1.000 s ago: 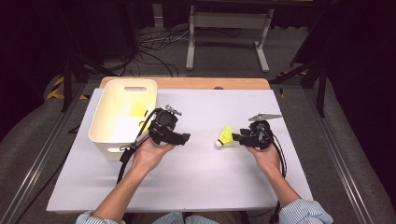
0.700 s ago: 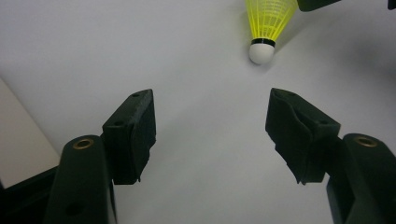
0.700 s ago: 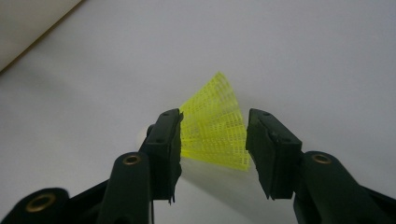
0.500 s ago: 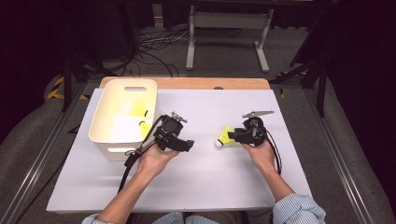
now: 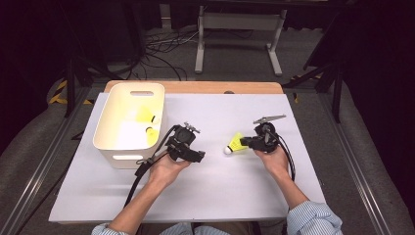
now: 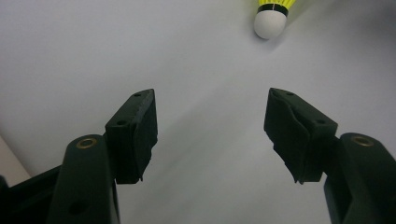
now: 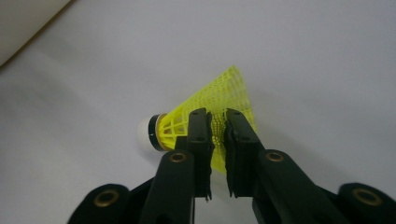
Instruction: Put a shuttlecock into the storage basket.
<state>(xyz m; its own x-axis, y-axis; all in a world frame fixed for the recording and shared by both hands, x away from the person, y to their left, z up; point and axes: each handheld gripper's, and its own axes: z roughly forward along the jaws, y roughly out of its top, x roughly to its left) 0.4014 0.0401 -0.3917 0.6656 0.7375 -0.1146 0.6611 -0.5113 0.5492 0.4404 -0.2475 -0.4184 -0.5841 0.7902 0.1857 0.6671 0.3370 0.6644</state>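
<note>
Two grippers work over the white table in the high view. The right gripper sits near the table's right side and pinches the yellow shuttlecock by its skirt; its jaws have just been closing on that mesh. The shuttlecock's white cork tip points toward the left gripper, which the person's left hand holds close beside the cream bin. The two grippers are near each other but apart. Inside the bin lie two more yellow shuttlecocks, against its right wall.

In the left gripper view, the left gripper stands with its jaws spread wide and only bare table between them. The shuttlecock shows at the top edge, cork end toward the camera, well clear of the pads.

In the right gripper view, the right gripper has its jaws nearly together, squeezing the edge of the shuttlecock between the pads. The mesh skirt flares up and to the right, and the cork points left. A corner of the bin shows at the upper left.
</note>
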